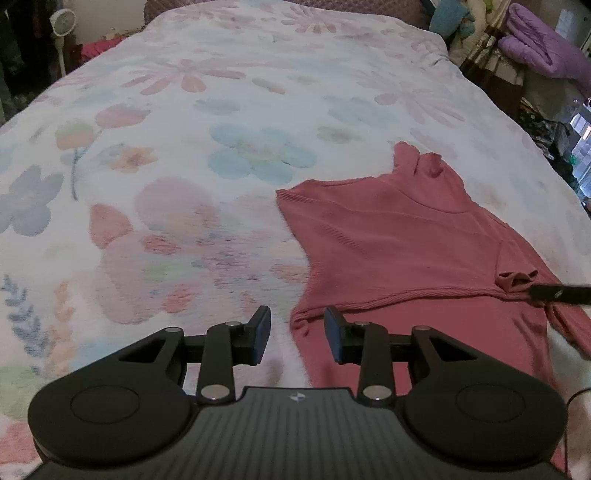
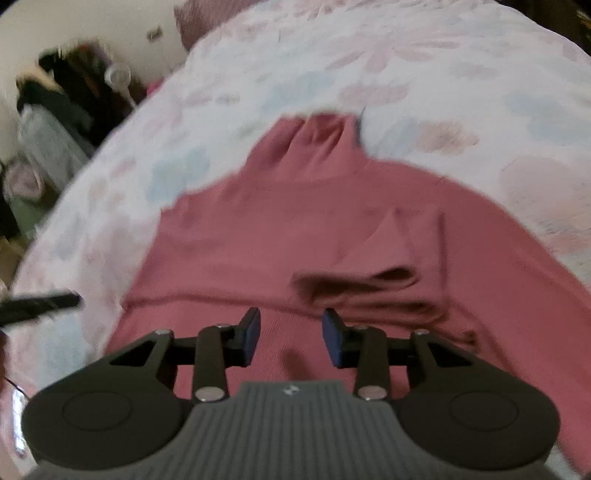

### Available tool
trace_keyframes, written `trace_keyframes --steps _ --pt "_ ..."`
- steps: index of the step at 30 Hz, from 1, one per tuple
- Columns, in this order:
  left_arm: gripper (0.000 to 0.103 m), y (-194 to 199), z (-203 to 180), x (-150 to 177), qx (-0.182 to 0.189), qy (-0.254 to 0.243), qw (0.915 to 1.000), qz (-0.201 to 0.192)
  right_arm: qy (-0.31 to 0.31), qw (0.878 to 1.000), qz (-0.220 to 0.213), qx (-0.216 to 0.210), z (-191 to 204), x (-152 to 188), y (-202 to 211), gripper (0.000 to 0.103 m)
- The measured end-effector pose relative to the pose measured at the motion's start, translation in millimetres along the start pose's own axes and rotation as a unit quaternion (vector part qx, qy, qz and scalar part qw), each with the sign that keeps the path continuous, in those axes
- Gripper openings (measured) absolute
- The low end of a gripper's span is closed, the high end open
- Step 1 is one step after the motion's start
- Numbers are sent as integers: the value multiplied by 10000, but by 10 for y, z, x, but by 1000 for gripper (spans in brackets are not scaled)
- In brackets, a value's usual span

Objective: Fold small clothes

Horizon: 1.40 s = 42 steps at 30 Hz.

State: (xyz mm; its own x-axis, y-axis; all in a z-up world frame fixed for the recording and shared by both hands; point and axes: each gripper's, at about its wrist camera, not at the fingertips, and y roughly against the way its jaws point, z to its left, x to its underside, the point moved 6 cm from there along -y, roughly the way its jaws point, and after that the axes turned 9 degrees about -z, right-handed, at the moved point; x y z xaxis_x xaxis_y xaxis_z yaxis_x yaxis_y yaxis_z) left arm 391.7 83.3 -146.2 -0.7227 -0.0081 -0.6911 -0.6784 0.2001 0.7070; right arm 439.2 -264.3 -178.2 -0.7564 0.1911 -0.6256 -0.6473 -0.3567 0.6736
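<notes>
A pink ribbed turtleneck top (image 1: 399, 243) lies flat on the flowered bedspread (image 1: 207, 155), collar pointing away from me. A sleeve cuff (image 1: 515, 280) is folded in over its body. My left gripper (image 1: 297, 334) is open and empty, hovering just above the top's near left corner. My right gripper (image 2: 290, 338) is open and empty, hovering low over the middle of the top (image 2: 280, 221), just short of the folded sleeve (image 2: 369, 284). One right finger (image 1: 557, 293) shows at the right edge of the left wrist view. A left finger (image 2: 40, 302) shows at the left of the right wrist view.
The bedspread (image 2: 424, 74) covers the whole bed. A white fan (image 1: 62, 26) stands off the far left corner. Purple bedding (image 1: 543, 48) and piled clutter sit to the right of the bed. Dark clothes (image 2: 74, 88) hang at the left.
</notes>
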Motion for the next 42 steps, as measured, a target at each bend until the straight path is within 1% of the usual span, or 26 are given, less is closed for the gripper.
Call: trace_keyframes --steps 2,4,6,8,10,12,13,14,15,16,17,19,20,22,23,24,26,29,33,34,36,37,39,40,41,42 --pt "40 -57 -28 6 41 16 10000 35 -208 9997 -124 -13 -132 -100 100 37" --pt "40 -96 -58 5 59 15 10000 51 -322 9991 -235 141 -267 -176 147 36" --pt "40 -129 -77 9 94 15 9999 49 -567 9974 -358 277 -452 -267 154 37" --pt "41 -167 -92 4 99 12 9999 57 -954 9945 -358 246 -644 -316 88 37" --pt "40 -203 -109 -5 118 6 9999 69 -1207 9921 -292 188 -735 -341 -11 34" --pt "40 -222 -117 -17 124 37 9999 68 -1275 9914 -168 231 -759 -328 -105 28" --pt "41 -228 -120 -21 156 72 9998 70 -1295 9912 -116 260 -763 -311 -155 24" --pt "41 -235 -122 -25 195 110 9997 78 -1317 9909 -84 249 -761 -290 -182 17" --pt "41 -243 -121 -30 212 129 9997 75 -1334 9907 -61 259 -757 -266 -193 8" --pt "41 -244 -122 -35 216 139 9997 60 -1356 9904 -48 264 -755 -253 -191 4" --pt "41 -243 -126 -35 226 132 9996 48 -1370 9903 -76 230 -738 -258 -195 0" --pt "40 -253 -138 -33 228 104 9997 68 -1357 9905 -193 93 -643 -333 -186 0" --pt "41 -252 -143 -29 213 90 9997 81 -1339 9906 -274 -37 -560 -402 -179 0" --pt "40 -237 -155 -27 208 74 9997 92 -1237 9904 -486 -369 -384 -549 -180 6" --pt "40 -222 -159 -23 210 71 9997 96 -1198 9900 -592 -463 -314 -615 -178 9" --pt "41 -205 -161 -21 210 65 9997 90 -1189 9899 -635 -437 -282 -656 -178 18" --pt "41 -175 -159 -13 208 30 9998 59 -1193 9905 -626 -262 -301 -673 -164 18" --pt "40 -200 -154 -15 189 34 9998 73 -1265 9896 -673 -107 -431 -599 -29 18" --pt "40 -163 -184 -31 244 83 9997 34 -1340 9878 -680 405 -769 -421 256 18" --pt "40 -135 -196 -31 254 49 9997 3 -1357 9870 -715 473 -856 -366 365 18" --pt "40 -73 -208 -17 203 -74 9998 -14 -1379 9841 -808 772 -1103 -225 661 19" --pt "40 -43 -205 -8 154 -106 9998 -2 -1407 9818 -869 938 -1232 -156 826 21" --pt "41 11 -196 -1 51 -89 9999 42 -1569 9740 -1038 1261 -1527 -10 1208 32" --pt "41 60 -204 0 40 -80 10000 27 -1685 9692 -1128 1395 -1671 64 1409 33" --pt "40 110 -217 -6 58 -79 10000 -19 -1812 9636 -1220 1542 -1824 148 1633 36" --pt "40 164 -238 -15 76 -93 9999 -77 -1903 9589 -1287 1664 -1944 219 1825 37"
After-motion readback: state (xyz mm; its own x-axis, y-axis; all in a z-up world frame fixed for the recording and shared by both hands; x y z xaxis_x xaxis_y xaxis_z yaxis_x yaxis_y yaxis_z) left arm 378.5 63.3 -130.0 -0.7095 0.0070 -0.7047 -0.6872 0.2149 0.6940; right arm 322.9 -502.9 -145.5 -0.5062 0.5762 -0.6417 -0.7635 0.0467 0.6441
